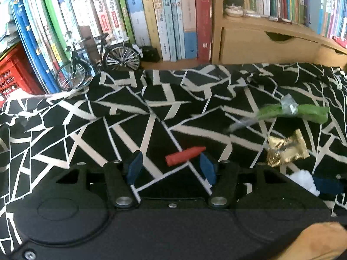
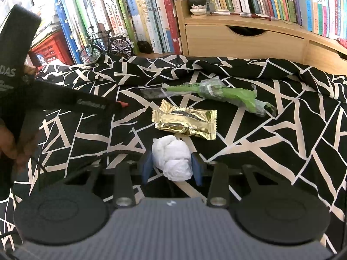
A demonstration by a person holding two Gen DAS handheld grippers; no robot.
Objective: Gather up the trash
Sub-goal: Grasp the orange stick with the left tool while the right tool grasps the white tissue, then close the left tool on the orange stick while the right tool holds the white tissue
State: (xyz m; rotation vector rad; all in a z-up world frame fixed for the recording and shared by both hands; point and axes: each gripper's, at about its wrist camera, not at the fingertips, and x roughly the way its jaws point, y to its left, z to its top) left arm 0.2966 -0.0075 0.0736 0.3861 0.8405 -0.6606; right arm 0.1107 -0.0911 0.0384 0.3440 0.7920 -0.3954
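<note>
Two grippers work the black cloth with white cracked lines point(image 2: 271, 134), and nearest to us the right gripper point(image 2: 171, 166) has its blue pads pressed against both sides of a crumpled white tissue wad point(image 2: 172, 160), clenched on it, we judge, so it can be lifted off as trash. Our left gripper point(image 1: 171, 164) stands with jaws parted; a small red cone-shaped scrap point(image 1: 184, 156) lies on the cloth between its pads, its tip close to the right one, neither pad pressing it as far as we can tell. Just beyond the tissue rests a gold foil snack wrapper point(image 2: 184, 122), and past that a long green and clear plastic wrapper point(image 2: 216, 93), both loose and apart from each other. Nothing blocks them, though the rumpled folds may snag low pads. Farther back stand a miniature black bicycle model point(image 2: 106, 45), a wooden drawer unit point(image 2: 238, 41) and rows of upright books point(image 2: 141, 10). We see no bin.
</note>
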